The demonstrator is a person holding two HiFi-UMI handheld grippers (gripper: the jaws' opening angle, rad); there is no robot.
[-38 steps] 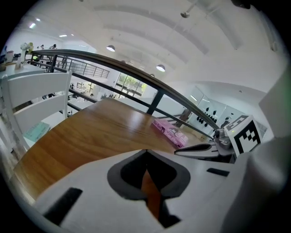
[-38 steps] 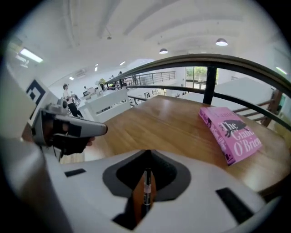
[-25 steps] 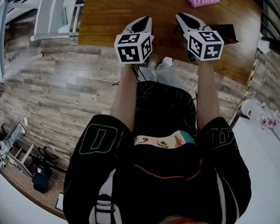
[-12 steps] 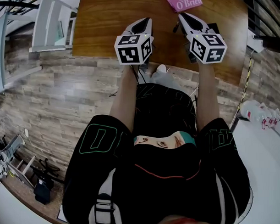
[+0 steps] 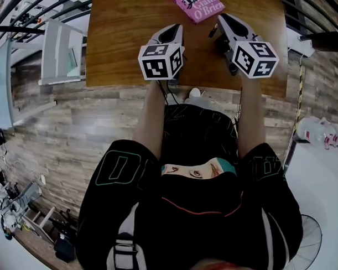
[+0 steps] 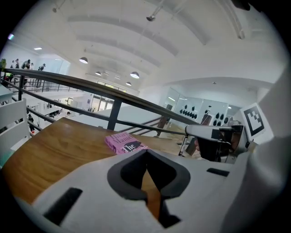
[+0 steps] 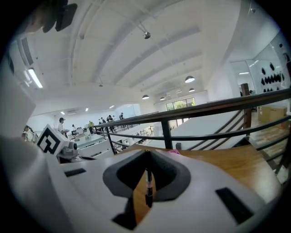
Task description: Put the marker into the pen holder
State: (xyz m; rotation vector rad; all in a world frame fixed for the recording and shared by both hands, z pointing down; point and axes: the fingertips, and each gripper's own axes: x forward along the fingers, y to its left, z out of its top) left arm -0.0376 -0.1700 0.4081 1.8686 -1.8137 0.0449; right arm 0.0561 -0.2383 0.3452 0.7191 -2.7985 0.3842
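Lying along the seam between the jaws of the right gripper [image 7: 146, 154], the thin black marker [image 7: 148, 186] is clamped there, just behind their tips. The left gripper [image 6: 146, 152] is held beside it, to its left, with jaws pressed together and nothing between them. A pink book [image 6: 125, 143] is seen on the wooden table [image 6: 59, 145], ahead of both grippers' tips.

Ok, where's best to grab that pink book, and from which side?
Probably the edge nearest you, with the empty left gripper coming in low from your side, one jaw over the cover, one under. The book lies flat on the table, so only its thin edges can be pinched.
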